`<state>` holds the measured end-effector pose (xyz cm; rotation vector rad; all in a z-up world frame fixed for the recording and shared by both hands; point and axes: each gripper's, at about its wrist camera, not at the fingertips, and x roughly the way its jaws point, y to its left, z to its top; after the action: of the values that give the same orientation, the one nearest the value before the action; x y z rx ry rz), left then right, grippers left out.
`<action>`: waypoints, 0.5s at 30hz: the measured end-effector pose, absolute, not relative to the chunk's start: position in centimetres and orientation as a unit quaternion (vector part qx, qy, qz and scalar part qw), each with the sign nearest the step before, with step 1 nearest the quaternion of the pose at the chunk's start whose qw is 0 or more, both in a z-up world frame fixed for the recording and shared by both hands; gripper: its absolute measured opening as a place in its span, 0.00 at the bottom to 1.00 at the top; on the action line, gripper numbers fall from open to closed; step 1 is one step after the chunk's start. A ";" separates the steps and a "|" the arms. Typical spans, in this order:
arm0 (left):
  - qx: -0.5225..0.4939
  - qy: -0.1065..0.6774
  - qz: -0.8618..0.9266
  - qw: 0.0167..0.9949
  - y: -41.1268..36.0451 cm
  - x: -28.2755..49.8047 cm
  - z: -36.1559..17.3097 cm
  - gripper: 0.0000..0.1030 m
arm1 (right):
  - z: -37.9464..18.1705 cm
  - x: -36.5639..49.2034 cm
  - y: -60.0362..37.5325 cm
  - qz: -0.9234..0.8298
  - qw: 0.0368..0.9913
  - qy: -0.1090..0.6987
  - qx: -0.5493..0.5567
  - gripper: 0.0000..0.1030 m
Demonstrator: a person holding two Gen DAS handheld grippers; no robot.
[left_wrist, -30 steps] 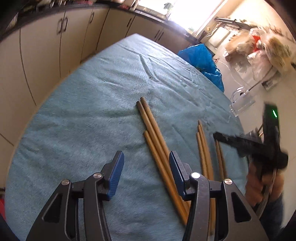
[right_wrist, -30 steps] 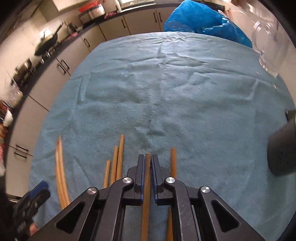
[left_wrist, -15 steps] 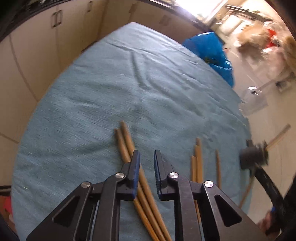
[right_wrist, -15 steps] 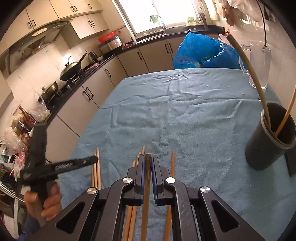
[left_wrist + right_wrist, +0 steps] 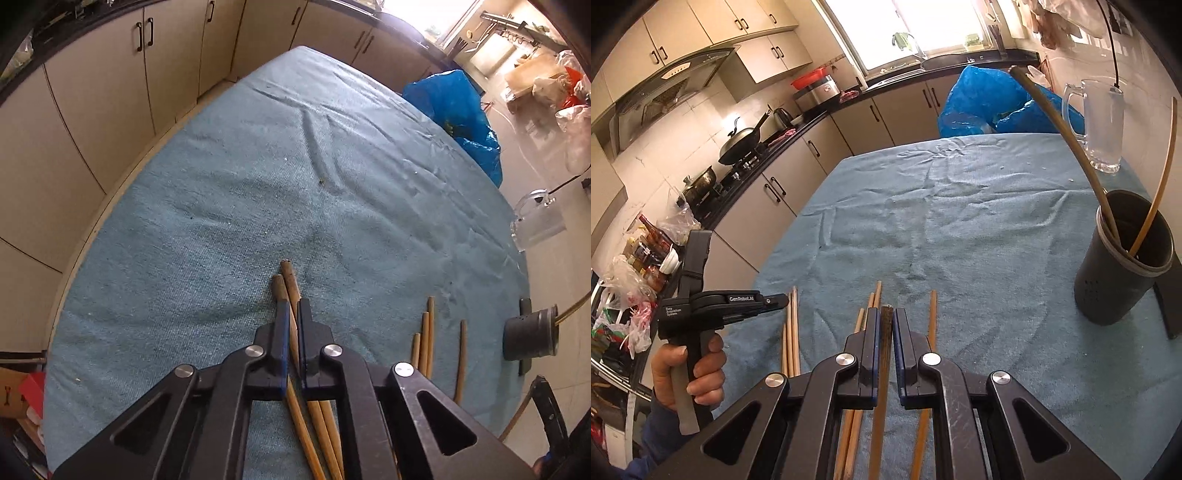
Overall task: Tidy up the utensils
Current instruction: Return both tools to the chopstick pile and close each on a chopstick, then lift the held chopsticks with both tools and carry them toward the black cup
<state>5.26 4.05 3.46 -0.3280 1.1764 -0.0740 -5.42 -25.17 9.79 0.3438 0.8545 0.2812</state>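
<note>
Wooden chopsticks lie on the blue cloth (image 5: pixel 258 192). My left gripper (image 5: pixel 291 308) points steeply down, its jaws closing tight on one chopstick (image 5: pixel 287 271), and the pads press it. A second chopstick (image 5: pixel 277 286) lies right beside it. My right gripper (image 5: pixel 885 314) is shut on another chopstick (image 5: pixel 885 332), held over the cloth. The dark utensil holder (image 5: pixel 1123 273) stands to the right with two chopsticks in it. Loose chopsticks (image 5: pixel 932 317) lie under and beside the right gripper. In the right wrist view a hand (image 5: pixel 689 373) holds the left gripper (image 5: pixel 775 300).
A clear glass mug (image 5: pixel 1104 125) stands at the cloth's far right edge, and a blue plastic bag (image 5: pixel 990 99) sits behind the table. Kitchen cabinets (image 5: pixel 110 92) run along the left. More chopsticks (image 5: pixel 424 343) lie near the holder (image 5: pixel 532 339).
The left gripper's jaws went from wide open to shut on a chopstick after shifting over the pair. The right gripper rose and tilted up with its chopstick, bringing the holder into view.
</note>
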 end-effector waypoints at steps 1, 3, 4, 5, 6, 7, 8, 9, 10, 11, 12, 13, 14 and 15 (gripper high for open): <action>-0.151 0.552 -0.034 0.820 4.0 5.3 3.6 0.04 | 9.8 -5.4 -25.2 0.136 0.886 0.411 0.166 0.07; -0.145 0.553 -0.023 0.820 4.0 5.3 3.6 0.03 | 9.7 -5.4 -25.2 0.137 0.886 0.410 0.168 0.07; -0.142 0.557 -0.021 0.818 4.0 5.4 3.5 0.03 | 9.7 -5.4 -25.2 0.138 0.886 0.410 0.168 0.07; -0.140 0.562 -0.013 0.815 4.1 5.5 3.2 0.04 | 9.7 -5.5 -25.3 0.139 0.886 0.410 0.169 0.07; -0.142 0.565 -0.008 0.812 4.3 5.7 3.0 0.04 | 9.7 -5.5 -25.3 0.139 0.886 0.409 0.169 0.07; -0.144 0.567 -0.008 0.811 4.3 5.9 2.7 0.04 | 9.8 -5.6 -25.3 0.138 0.886 0.409 0.170 0.07; -0.145 0.571 -0.010 0.808 4.4 6.1 2.5 0.04 | 9.8 -5.6 -25.3 0.139 0.886 0.408 0.170 0.07; -0.146 0.573 -0.009 0.807 4.5 6.2 2.5 0.04 | 9.8 -5.7 -25.3 0.138 0.887 0.407 0.170 0.07; -0.149 0.575 -0.009 0.805 4.5 6.3 2.3 0.04 | 9.8 -5.8 -25.4 0.138 0.887 0.407 0.171 0.07; -0.151 0.575 -0.011 0.804 4.5 6.3 2.3 0.04 | 9.8 -5.8 -25.5 0.137 0.887 0.407 0.171 0.07; -0.154 0.575 -0.012 0.803 4.6 6.3 2.4 0.06 | 9.7 -5.8 -25.6 0.137 0.887 0.407 0.171 0.07; -0.156 0.575 -0.012 0.803 4.6 6.3 2.6 0.11 | 9.7 -5.8 -25.7 0.137 0.886 0.408 0.172 0.07; -0.156 0.574 -0.012 0.804 4.6 6.3 2.6 0.15 | 9.7 -5.9 -25.7 0.136 0.886 0.408 0.173 0.07; -0.153 0.573 -0.009 0.805 4.5 6.3 2.7 0.19 | 9.7 -5.9 -25.7 0.135 0.886 0.408 0.173 0.07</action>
<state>6.29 4.54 2.66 -0.3275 1.2270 -0.0193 -5.91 -25.70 9.69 0.3605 0.8475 0.2813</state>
